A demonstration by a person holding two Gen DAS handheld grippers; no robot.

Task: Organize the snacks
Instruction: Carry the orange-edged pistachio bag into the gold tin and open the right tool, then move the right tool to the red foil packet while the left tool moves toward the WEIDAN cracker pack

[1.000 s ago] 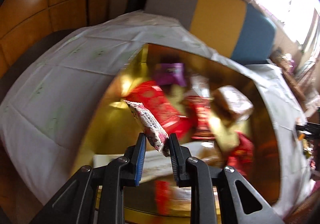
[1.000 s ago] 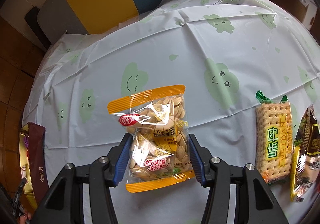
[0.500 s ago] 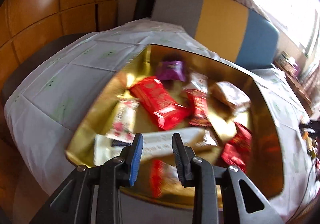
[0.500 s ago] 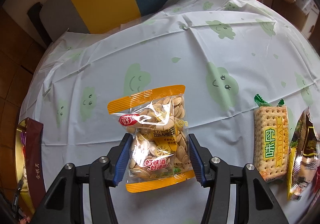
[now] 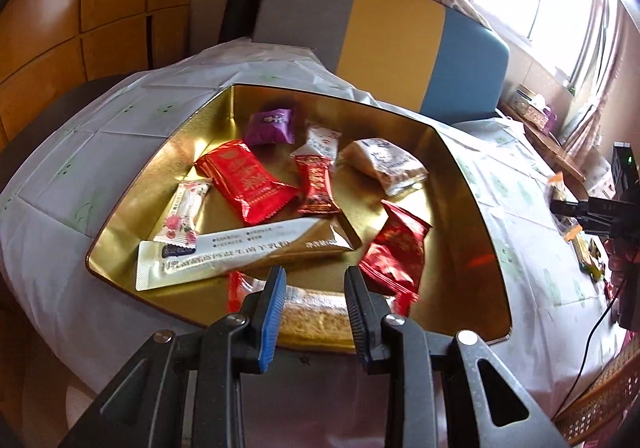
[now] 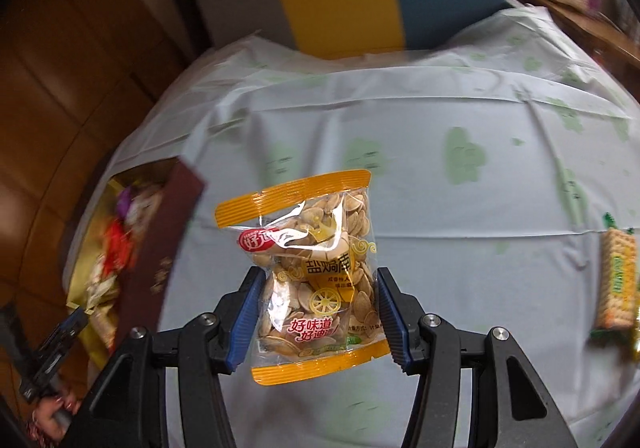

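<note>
Two grippers: both sit nearest their own cameras, one empty and one loaded.
Left gripper [image 5: 315,302]: fingers parted with nothing between them, hovering over the near edge of the gold tin [image 5: 476,208].
Right gripper [image 6: 318,318]: fingers spread wide yet pressed against both sides of the seed packet [image 6: 310,272], which hangs clear above the tablecloth [image 6: 460,208].
Near end of tin: a biscuit pack [image 5: 312,314] lies under the left gripper, beside a long white sachet [image 5: 224,254] and a dark red pouch [image 5: 394,254].
Middle of tin: a pink-and-white bar [image 5: 185,210], a bright red packet [image 5: 246,180], a slim red bar [image 5: 318,184] and a clear-wrapped cake [image 5: 386,164].
Far end of tin: a purple sweet [image 5: 270,124] and a white wrapper [image 5: 322,142].
Done: roughly ten snacks already rest in the tin.
Left to do: the seed packet has yet to reach the tin, which sits well to its left in the right wrist view; a cracker pack [image 6: 618,284] and at least one more wrapper beside it wait on the cloth, so I judge the job well past halfway.
</note>
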